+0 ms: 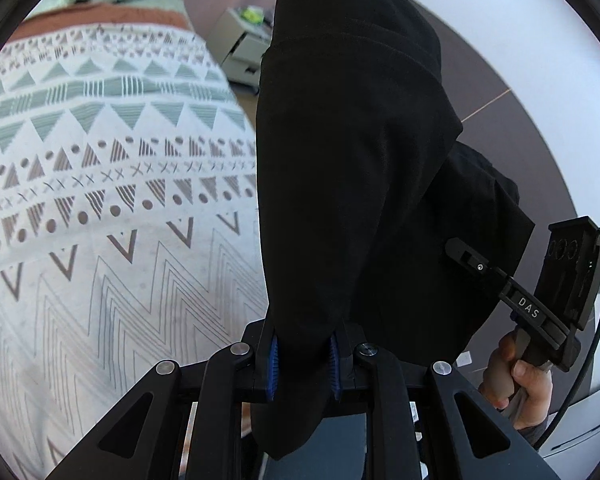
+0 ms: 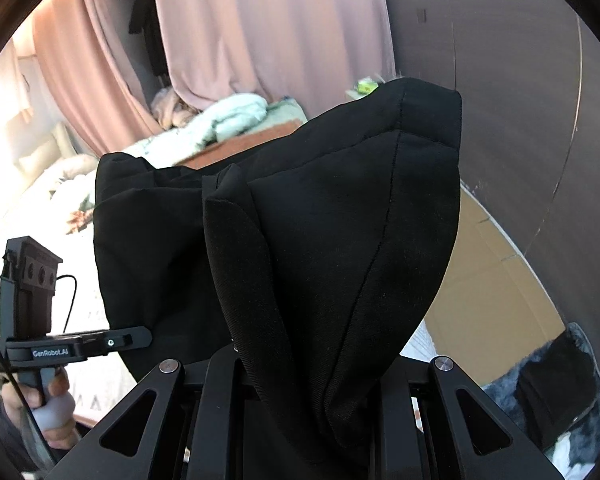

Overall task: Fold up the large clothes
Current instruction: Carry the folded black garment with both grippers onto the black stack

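Note:
A large black garment (image 1: 352,184) hangs in the air over the bed, held up between both grippers. In the left wrist view my left gripper (image 1: 303,362) is shut on one edge of it, and the blue pads (image 1: 273,364) press the cloth from both sides. My right gripper (image 1: 466,254) comes in from the right in a person's hand (image 1: 528,384), its tip buried in the same cloth. In the right wrist view the black garment (image 2: 320,220) bunches up over my right gripper's fingers and hides them. My left gripper (image 2: 142,337) grips the garment's left side.
Below left lies a white bedspread (image 1: 100,208) with a geometric print. A mint quilt (image 2: 232,114) is heaped at the bed's far end, pink curtains (image 2: 268,32) behind it. A pale bedside cabinet (image 1: 242,50) stands beyond. A dark furry item (image 2: 556,396) lies low right.

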`<state>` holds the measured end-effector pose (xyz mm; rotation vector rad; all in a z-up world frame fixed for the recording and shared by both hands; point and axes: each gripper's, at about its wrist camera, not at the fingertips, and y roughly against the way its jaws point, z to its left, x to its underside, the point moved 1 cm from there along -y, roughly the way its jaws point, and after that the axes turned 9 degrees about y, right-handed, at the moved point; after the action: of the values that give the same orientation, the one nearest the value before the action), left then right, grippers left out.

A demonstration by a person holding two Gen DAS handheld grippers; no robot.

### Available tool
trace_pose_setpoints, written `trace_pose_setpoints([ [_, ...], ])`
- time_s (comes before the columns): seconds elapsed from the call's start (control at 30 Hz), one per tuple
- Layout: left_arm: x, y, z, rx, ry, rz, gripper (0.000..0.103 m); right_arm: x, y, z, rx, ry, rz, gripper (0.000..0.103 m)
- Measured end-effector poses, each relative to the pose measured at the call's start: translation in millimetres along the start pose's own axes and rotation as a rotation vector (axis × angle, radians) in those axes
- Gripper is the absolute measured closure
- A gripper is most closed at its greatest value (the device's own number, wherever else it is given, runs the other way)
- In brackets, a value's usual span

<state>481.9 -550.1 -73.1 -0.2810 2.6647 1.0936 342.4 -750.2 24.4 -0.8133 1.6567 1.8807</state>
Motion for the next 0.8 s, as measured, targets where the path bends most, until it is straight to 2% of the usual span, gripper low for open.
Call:
trace_pose_setpoints([
  [0.3,-46.8,-68.7,47.6,-0.009,0.065,0.063,0.083,-5.5,-100.3,-45.2,0.027,-0.031,0.125,0.084],
  [0.43,-57.9,-96.7,70.1,-0.052,0.090,0.075,0.081,3.0,-134.1,-61.8,0.053,-0.045,0.149,0.083],
  [0.5,-59.6,-111.1,78.1,-0.110,0.087,0.101,0.074,9.9,-147.8,-69.3,0.067,-0.066,0.148,0.074],
  [0.53,-60.6,-118.3,82.8,-0.152,0.077,0.118,0.064,14.5,-155.6,-74.8,0.082,-0.091,0.156,0.064],
  [0.57,-60.6,-123.1,86.7,-0.174,0.074,0.124,0.055,20.0,-162.8,-82.5,0.110,-0.126,0.172,0.059],
  [0.63,-57.3,-125.3,93.7,-0.158,0.079,0.120,0.047,28.6,-167.2,-95.6,0.148,-0.181,0.181,0.045],
  [0.67,-54.7,-123.4,95.6,-0.147,0.080,0.115,0.046,31.8,-165.6,-102.4,0.165,-0.202,0.175,0.043],
  [0.8,-41.6,-112.9,102.5,-0.115,0.096,0.126,0.046,57.0,-137.1,-119.1,0.227,-0.283,0.153,0.043],
])
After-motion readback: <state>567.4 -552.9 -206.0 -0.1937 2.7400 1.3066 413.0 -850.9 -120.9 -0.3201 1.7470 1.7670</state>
